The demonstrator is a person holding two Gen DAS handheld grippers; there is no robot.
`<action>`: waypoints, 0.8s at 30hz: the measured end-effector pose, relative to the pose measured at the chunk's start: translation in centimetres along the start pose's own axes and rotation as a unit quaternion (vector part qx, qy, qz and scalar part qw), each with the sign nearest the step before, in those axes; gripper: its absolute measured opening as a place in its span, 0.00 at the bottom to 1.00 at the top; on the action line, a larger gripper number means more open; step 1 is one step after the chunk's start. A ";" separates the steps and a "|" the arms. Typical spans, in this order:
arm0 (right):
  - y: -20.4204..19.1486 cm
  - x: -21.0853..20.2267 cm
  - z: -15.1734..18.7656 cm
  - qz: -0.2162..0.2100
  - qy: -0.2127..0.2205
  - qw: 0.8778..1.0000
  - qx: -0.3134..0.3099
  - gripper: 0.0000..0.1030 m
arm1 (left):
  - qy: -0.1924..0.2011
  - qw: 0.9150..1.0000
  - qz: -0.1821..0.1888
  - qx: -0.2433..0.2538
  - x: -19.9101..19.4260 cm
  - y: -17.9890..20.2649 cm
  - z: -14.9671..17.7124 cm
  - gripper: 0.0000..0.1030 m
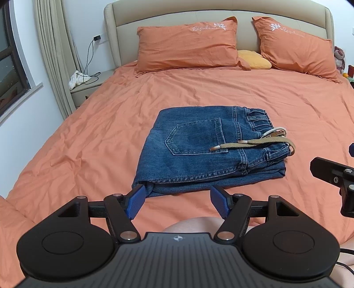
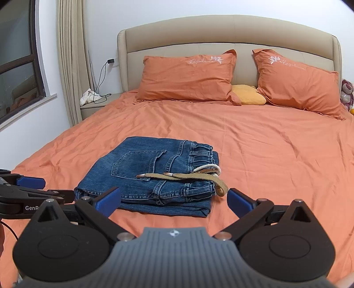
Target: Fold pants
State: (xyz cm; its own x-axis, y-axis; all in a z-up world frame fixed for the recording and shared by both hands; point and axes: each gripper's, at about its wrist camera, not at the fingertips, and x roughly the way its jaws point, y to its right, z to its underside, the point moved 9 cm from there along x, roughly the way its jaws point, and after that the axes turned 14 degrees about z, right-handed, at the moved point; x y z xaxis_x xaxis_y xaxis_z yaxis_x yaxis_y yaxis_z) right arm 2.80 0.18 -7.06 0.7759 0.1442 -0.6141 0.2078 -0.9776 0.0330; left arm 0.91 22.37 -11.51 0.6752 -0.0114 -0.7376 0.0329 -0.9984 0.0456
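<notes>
A pair of blue jeans (image 1: 199,150) lies folded into a compact stack on the orange bedsheet (image 1: 88,144), back pocket up, waistband to the right, with a tan belt (image 1: 258,141) draped over it. My left gripper (image 1: 177,199) is open and empty just in front of the stack's near edge. In the right wrist view the jeans (image 2: 150,177) and belt (image 2: 188,176) lie ahead. My right gripper (image 2: 173,200) is open and empty, just short of the stack's near right corner. The left gripper shows at that view's left edge (image 2: 31,188).
Two orange pillows (image 1: 188,46) (image 1: 296,46) and a small yellow cushion (image 1: 254,58) lie against the beige headboard (image 1: 199,13). A nightstand (image 1: 88,86) with a white cloth and charger cable stands left of the bed, beside curtains and a window. My knee (image 1: 190,224) shows below the left gripper.
</notes>
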 end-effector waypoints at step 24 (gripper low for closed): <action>0.0 -0.3 -0.2 0.006 0.002 1.000 0.004 0.95 | 0.004 1.000 0.004 0.004 -0.2 0.1 -0.6 0.76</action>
State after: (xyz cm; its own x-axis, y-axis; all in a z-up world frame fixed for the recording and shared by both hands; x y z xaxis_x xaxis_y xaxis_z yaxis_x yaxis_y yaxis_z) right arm 2.68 0.15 -6.68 0.7806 0.1336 -0.6106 0.1944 -0.9803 0.0340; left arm 1.21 22.33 -10.97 0.6811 -0.0187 -0.7320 0.0217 -0.9987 0.0457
